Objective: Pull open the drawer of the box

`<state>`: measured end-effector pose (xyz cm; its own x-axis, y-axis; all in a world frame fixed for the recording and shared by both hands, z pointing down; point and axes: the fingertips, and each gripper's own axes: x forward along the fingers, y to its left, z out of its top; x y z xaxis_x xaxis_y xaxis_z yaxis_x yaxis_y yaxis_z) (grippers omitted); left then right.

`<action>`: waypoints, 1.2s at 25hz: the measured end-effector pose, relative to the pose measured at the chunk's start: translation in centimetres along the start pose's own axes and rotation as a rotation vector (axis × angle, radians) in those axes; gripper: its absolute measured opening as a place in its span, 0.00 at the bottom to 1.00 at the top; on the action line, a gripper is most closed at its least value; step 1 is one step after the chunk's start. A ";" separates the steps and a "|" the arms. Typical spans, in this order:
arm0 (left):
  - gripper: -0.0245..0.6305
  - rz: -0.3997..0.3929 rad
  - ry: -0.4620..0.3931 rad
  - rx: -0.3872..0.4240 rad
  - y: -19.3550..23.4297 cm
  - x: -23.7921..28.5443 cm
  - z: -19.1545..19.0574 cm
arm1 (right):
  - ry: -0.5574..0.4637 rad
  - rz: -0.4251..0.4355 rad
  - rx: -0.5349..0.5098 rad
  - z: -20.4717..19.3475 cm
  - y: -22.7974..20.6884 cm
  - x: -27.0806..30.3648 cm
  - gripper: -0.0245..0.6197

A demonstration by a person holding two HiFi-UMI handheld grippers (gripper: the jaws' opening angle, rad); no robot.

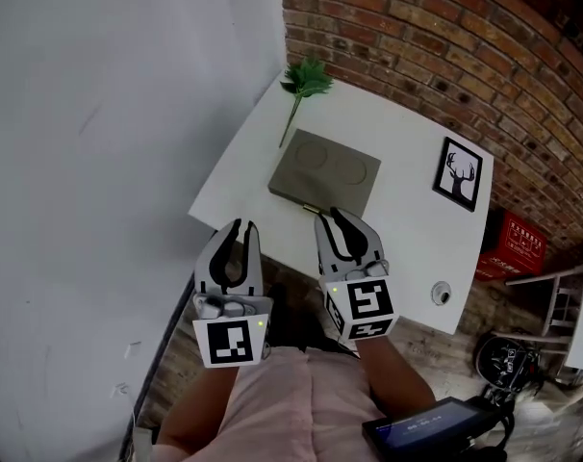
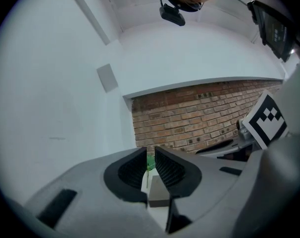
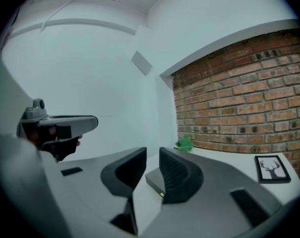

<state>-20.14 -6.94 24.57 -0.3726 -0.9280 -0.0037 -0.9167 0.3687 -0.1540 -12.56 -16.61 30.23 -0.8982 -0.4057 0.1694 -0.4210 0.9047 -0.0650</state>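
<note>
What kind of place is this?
Probably an indoor studio or office corner: a red brick wall, a white square table, and on it a black-framed deer picture and a flat grey box.

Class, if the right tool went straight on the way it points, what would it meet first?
The right tool would probably meet the grey box, at its near edge; depth is unclear.

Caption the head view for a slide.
Left gripper and right gripper, both open, hover before the flat grey box on a white table.
</note>
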 end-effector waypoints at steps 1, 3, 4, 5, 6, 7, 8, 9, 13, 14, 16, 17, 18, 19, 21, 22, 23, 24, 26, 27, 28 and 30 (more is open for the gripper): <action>0.13 -0.012 0.000 0.000 0.4 0.7 -0.2 | 0.009 -0.009 0.006 -0.2 -0.1 0.7 0.17; 0.13 -0.036 0.007 -0.004 1.2 2.1 -0.9 | 0.032 -0.022 0.023 -0.9 -0.3 2.1 0.17; 0.13 -0.049 0.012 -0.006 1.5 2.7 -1.2 | 0.044 -0.030 0.035 -1.2 -0.4 2.7 0.17; 0.13 -0.063 0.017 -0.006 1.8 3.3 -1.6 | 0.055 -0.038 0.049 -1.7 -0.5 3.3 0.17; 0.13 -0.078 0.022 -0.006 2.1 3.8 -2.0 | 0.066 -0.046 0.063 -2.1 -0.6 3.8 0.17; 0.13 -0.091 0.027 -0.006 2.3 4.3 -2.5 | 0.078 -0.056 0.077 -2.6 -0.7 4.2 0.17; 0.13 -0.104 0.032 -0.008 2.4 4.8 -2.9 | 0.089 -0.064 0.089 -3.1 -0.8 4.6 0.17; 0.13 -0.117 0.041 -0.011 2.5 5.2 -3.5 | 0.101 -0.072 0.102 -3.7 -1.0 5.0 0.17; 0.13 -0.177 0.085 -0.020 2.1 6.8 -6.0 | 0.166 -0.101 0.170 -6.8 -1.5 5.8 0.17; 0.13 -0.195 0.095 -0.020 1.8 7.1 -6.6 | 0.185 -0.110 0.192 -7.7 -1.7 5.9 0.17; 0.13 -0.231 0.112 -0.023 1.2 7.8 -7.6 | 0.220 -0.124 0.244 -9.5 -2.1 5.9 0.17; 0.13 -0.248 0.119 -0.028 0.8 8.1 -8.1 | 0.237 -0.130 0.276 -10.5 -2.2 5.9 0.17; 0.13 -0.264 0.126 -0.033 0.5 8.4 -8.7 | 0.255 -0.136 0.311 -11.5 -2.3 5.9 0.17; 0.13 -0.280 0.135 -0.035 0.2 8.6 -9.3 | 0.274 -0.142 0.348 -12.6 -2.4 5.9 0.17; 0.13 -0.306 0.156 -0.035 -0.2 9.0 -10.6 | 0.309 -0.149 0.426 -14.8 -2.4 6.0 0.17; 0.13 -0.314 0.164 -0.035 -0.3 9.3 -11.2 | 0.321 -0.152 0.464 -15.7 -2.5 6.1 0.17; 0.13 -0.321 0.170 -0.034 -0.3 9.6 -11.7 | 0.330 -0.153 0.499 -16.4 -2.5 6.3 0.17; 0.13 -0.326 0.174 -0.033 -0.3 9.9 -12.2 | 0.337 -0.155 0.530 -17.1 -2.5 6.4 0.17; 0.13 -0.332 0.185 -0.032 -0.3 10.4 -13.0 | 0.347 -0.156 0.583 -18.1 -2.6 6.7 0.18; 0.13 -0.334 0.189 -0.031 -0.2 10.5 -13.3 | 0.351 -0.157 0.606 -18.5 -2.6 6.8 0.18; 0.13 -0.335 0.193 -0.032 -0.1 10.7 -13.6 | 0.354 -0.158 0.627 -18.8 -2.8 7.0 0.18; 0.13 -0.338 0.200 -0.034 0.1 10.9 -14.0 | 0.355 -0.160 0.676 -19.2 -3.0 7.4 0.18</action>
<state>-26.30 -16.31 38.34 -0.0666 -0.9697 0.2351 -0.9955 0.0487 -0.0812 -15.53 -19.86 50.60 -0.7736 -0.3555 0.5246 -0.6303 0.5167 -0.5794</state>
